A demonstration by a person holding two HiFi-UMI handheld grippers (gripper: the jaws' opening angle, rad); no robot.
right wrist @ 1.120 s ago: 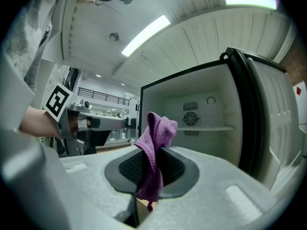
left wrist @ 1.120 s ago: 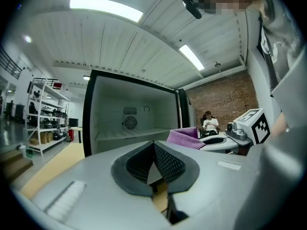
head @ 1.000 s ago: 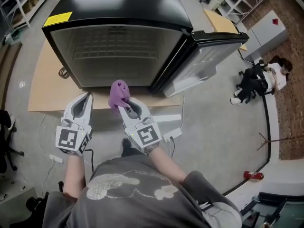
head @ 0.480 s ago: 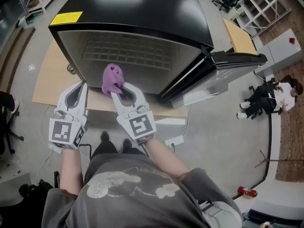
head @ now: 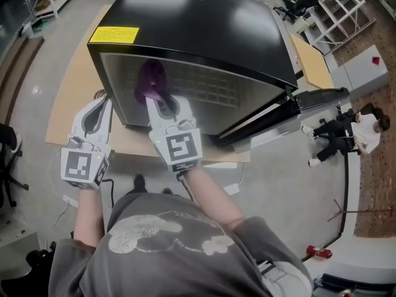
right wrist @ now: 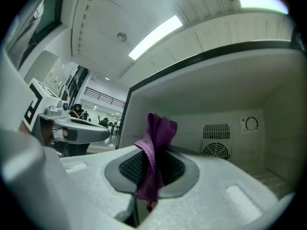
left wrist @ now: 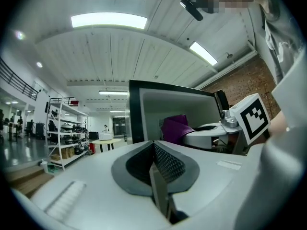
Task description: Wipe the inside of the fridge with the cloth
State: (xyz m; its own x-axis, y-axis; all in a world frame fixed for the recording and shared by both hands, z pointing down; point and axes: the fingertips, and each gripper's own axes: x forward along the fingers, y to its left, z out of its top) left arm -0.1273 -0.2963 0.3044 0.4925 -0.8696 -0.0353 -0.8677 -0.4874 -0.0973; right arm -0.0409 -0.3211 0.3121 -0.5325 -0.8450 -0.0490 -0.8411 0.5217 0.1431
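The fridge [head: 198, 23] is gaping wide, its door [head: 312, 99] hanging clear rightward; the cavity is lying open back to the fan grille [right wrist: 216, 150].

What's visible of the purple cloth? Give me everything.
The purple cloth looks soft, with a fine woven texture, and is bunched into a crumpled fold. The right hand-held gripper pinches it between closed jaws: one end stands up above them and a thin tail hangs below. It sits at the mouth of the open fridge, touching no inner wall that I can see.

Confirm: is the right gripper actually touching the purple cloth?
Touching. The right gripper view shows the right gripper shut on the purple cloth, which is pinched between its jaws, with one end sticking up above them.
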